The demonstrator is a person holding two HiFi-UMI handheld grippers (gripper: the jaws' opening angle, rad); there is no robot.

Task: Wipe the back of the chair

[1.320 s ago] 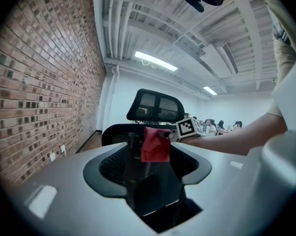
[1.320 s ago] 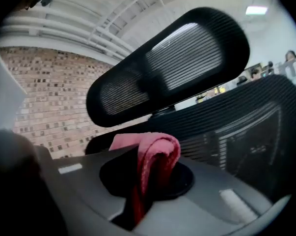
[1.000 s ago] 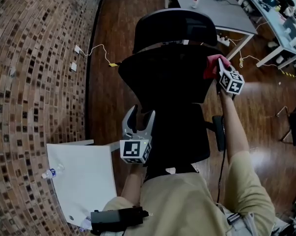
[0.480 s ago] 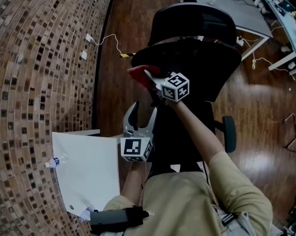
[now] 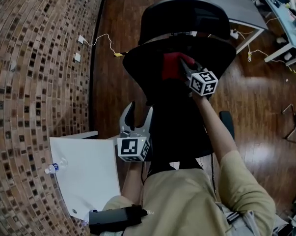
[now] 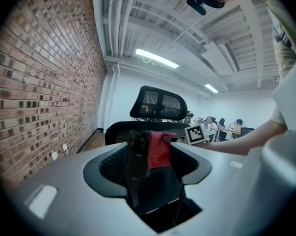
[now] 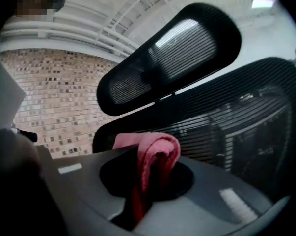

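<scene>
A black mesh office chair stands with its back (image 5: pixel 152 68) toward me, headrest (image 5: pixel 184 18) beyond it. My right gripper (image 5: pixel 183 68) is shut on a red cloth (image 5: pixel 173 64) and presses it against the upper middle of the chair back. In the right gripper view the cloth (image 7: pixel 152 161) bunches between the jaws, right before the mesh (image 7: pixel 226 132). My left gripper (image 5: pixel 136 116) stands open, low at the chair's left side, with nothing between its fingers. From the left gripper view I see the chair back (image 6: pixel 123 132) and the red cloth (image 6: pixel 160 149) ahead.
A white table (image 5: pixel 84 176) with a small bottle (image 5: pixel 53 168) lies at lower left beside a brick wall (image 5: pixel 30 73). A cable and sockets (image 5: pixel 96 45) lie on the wood floor. Grey desks (image 5: pixel 226 9) stand behind the chair, with people seated farther off.
The right gripper has swept the cloth across the chair back: from the right edge, over to the left, and now back to the upper middle. The left gripper stayed in place.
</scene>
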